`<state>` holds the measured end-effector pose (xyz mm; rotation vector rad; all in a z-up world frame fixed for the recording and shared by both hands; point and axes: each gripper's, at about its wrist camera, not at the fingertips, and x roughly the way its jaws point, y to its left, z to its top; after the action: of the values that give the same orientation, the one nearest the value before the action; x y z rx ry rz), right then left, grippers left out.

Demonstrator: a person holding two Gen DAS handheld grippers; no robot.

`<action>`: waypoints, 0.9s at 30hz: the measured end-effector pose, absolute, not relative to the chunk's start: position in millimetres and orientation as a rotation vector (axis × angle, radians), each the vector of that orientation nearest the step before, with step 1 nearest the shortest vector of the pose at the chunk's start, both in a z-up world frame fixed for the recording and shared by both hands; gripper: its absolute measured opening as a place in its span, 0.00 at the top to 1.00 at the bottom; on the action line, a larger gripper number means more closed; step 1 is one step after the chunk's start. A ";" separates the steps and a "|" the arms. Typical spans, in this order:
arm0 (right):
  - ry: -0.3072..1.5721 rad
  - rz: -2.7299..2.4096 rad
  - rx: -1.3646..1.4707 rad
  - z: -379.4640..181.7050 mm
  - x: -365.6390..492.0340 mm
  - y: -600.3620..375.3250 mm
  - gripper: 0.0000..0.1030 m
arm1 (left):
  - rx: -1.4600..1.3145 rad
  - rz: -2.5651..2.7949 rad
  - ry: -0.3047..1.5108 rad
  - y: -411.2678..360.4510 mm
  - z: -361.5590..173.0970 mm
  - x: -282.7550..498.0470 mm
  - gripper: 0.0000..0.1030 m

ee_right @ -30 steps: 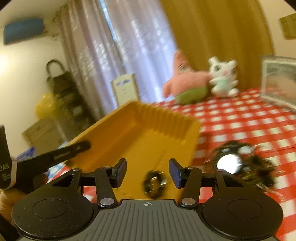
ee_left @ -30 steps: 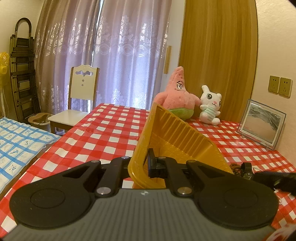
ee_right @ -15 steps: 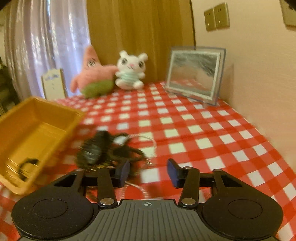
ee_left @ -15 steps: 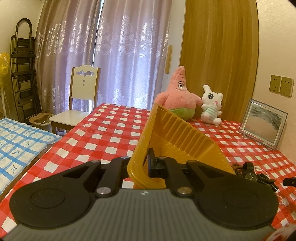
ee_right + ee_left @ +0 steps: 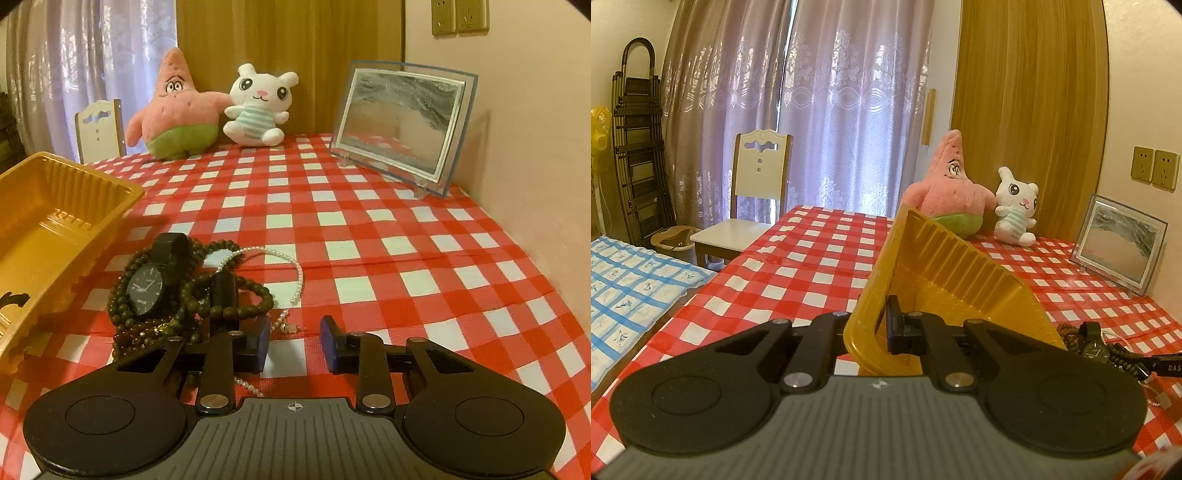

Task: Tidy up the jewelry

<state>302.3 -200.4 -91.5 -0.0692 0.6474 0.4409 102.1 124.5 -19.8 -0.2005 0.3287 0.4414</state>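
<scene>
Jewelry pile (image 5: pixel 177 291) lay beside the tilted yellow tray (image 5: pixel 945 280); my left claw (image 5: pixel 882 325) clamped its rim to receive pieces, right claw (image 5: pixel 293 345) closing, empty.

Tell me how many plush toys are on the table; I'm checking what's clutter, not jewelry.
2. The pink star plush sits at the table's far edge, and the white bunny plush sits right beside it, touching it. Nothing suggests others, though the yellow tray blocks some of the table.
</scene>
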 end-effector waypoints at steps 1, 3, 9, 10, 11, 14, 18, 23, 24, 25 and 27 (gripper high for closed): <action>0.647 0.440 -0.068 -90.9 302.4 -200.2 0.73 | -0.200 0.442 0.329 124.6 -19.9 102.6 0.93; 0.646 0.439 -0.073 -90.6 303.5 -198.8 0.78 | -0.200 0.442 0.329 125.3 -20.2 102.6 0.93; 0.630 0.431 -0.117 -90.7 300.3 -193.1 0.85 | -0.200 0.442 0.330 125.1 -20.0 102.9 0.93; 0.628 0.427 -0.121 -91.0 299.5 -192.9 0.85 | -0.201 0.442 0.330 125.0 -20.0 103.0 0.93; 0.626 0.424 -0.123 -90.9 298.6 -193.0 0.85 | -0.202 0.441 0.330 125.7 -20.1 102.4 0.93; 0.603 0.419 -0.121 -85.6 291.9 -194.4 0.85 | -0.203 0.438 0.331 126.6 -20.4 101.4 0.93; 0.553 0.456 -0.075 -64.6 276.5 -193.8 0.85 | -0.202 0.437 0.330 126.6 -20.4 101.6 0.93; 0.492 0.605 0.000 -32.2 249.2 -174.1 0.85 | -0.204 0.438 0.331 126.8 -20.2 101.6 0.93; 0.484 0.643 0.011 -27.3 243.8 -168.0 0.85 | -0.204 0.438 0.331 126.5 -20.2 101.5 0.93; 0.479 0.686 0.023 -22.7 238.3 -160.2 0.85 | -0.203 0.438 0.331 126.5 -20.2 101.5 0.93; 0.476 0.784 0.039 -16.1 227.5 -141.6 0.85 | -0.204 0.437 0.331 126.7 -20.2 101.5 0.93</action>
<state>227.5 -141.6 -16.1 0.0387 0.4758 0.7835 101.5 126.7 -20.2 -0.2040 0.3309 0.4373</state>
